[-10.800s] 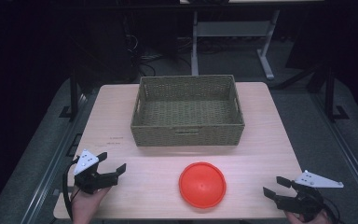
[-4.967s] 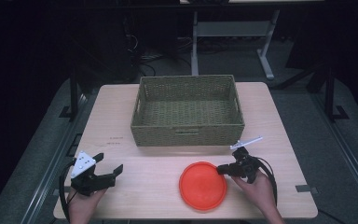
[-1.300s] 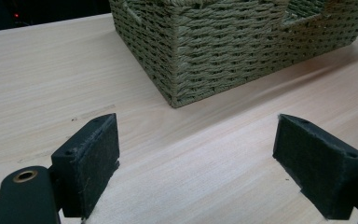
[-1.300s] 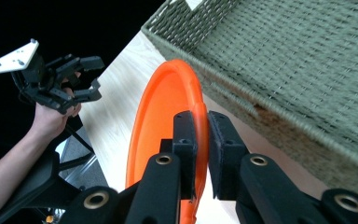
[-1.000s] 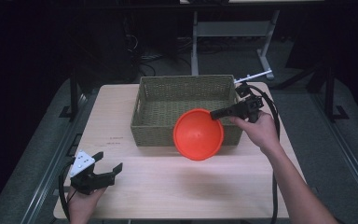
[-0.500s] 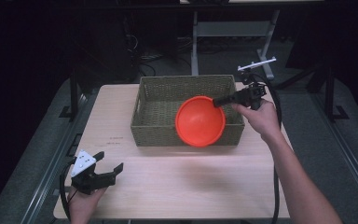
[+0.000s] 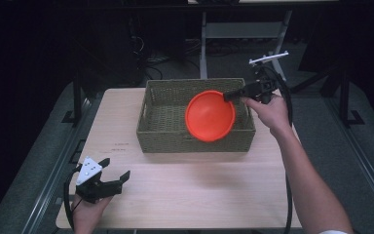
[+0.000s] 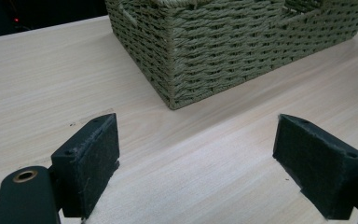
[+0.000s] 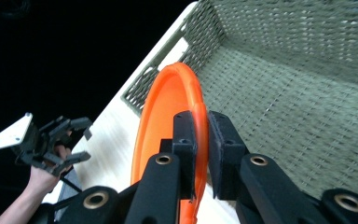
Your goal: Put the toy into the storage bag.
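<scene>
An orange plate (image 7: pixel 210 115) hangs tilted on edge over the woven basket (image 7: pixel 165 131), its underside toward the camera. My right gripper (image 7: pixel 230 96) is shut on the plate's upper right rim, above the basket's right end. In the right gripper view the two black pads pinch the orange rim (image 9: pixel 199 116), with the basket's woven floor (image 9: pixel 284 102) beyond. My left gripper (image 7: pixel 117 177) rests low at the table's front left corner, jaws wide open with nothing between them. Its view looks across bare wood at the basket's near corner (image 8: pixel 177 70).
The light wooden table (image 7: pixel 195 195) has open room in front of the basket. Dark floor and a metal stand (image 7: pixel 209 34) lie behind the table. A cable (image 7: pixel 287 195) trails from the right gripper along the person's arm.
The right gripper picked the plate up from the front of the table and carried it back and up over the basket. It has shifted a little farther over the basket. The left gripper stayed put.
</scene>
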Demonstrator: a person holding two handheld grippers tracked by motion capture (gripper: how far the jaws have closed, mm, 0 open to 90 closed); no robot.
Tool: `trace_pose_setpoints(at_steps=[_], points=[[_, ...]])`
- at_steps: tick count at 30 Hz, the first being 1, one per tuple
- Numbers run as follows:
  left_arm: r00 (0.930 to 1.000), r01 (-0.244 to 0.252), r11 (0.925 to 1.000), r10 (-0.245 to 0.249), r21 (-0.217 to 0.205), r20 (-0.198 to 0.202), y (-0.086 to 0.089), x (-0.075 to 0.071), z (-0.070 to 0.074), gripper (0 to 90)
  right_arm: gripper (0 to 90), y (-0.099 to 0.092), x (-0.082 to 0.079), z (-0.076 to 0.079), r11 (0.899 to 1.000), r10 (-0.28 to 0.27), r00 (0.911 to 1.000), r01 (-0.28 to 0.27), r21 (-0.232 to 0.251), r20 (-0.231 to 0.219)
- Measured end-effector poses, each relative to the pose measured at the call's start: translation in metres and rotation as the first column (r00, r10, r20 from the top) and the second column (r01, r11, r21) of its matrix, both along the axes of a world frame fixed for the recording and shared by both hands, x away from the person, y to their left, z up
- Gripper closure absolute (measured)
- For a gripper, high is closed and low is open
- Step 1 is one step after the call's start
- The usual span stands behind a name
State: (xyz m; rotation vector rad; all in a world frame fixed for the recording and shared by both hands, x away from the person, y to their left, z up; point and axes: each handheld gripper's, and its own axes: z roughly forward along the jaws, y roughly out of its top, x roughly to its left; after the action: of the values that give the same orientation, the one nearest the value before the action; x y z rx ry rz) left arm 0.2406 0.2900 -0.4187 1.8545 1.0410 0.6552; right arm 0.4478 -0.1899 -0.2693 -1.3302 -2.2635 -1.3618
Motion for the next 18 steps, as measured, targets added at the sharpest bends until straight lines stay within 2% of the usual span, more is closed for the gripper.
trace_pose_setpoints(at_steps=[9, 18], points=[[1.0000, 0.001, 1.0000, -0.001, -0.005, 0.005, 0.000, 0.001, 0.000, 13.9, 81.8, -0.006, 0.017, 0.000, 0.999, -0.042, 0.9991, 0.042, 0.025, -0.006], [1.0000, 0.009, 1.0000, -0.009, -0.005, 0.004, -0.001, 0.001, 0.000, 13.9, 81.8, -0.013, 0.032, -0.004, 0.995, -0.096, 0.9953, 0.096, 0.014, -0.017]])
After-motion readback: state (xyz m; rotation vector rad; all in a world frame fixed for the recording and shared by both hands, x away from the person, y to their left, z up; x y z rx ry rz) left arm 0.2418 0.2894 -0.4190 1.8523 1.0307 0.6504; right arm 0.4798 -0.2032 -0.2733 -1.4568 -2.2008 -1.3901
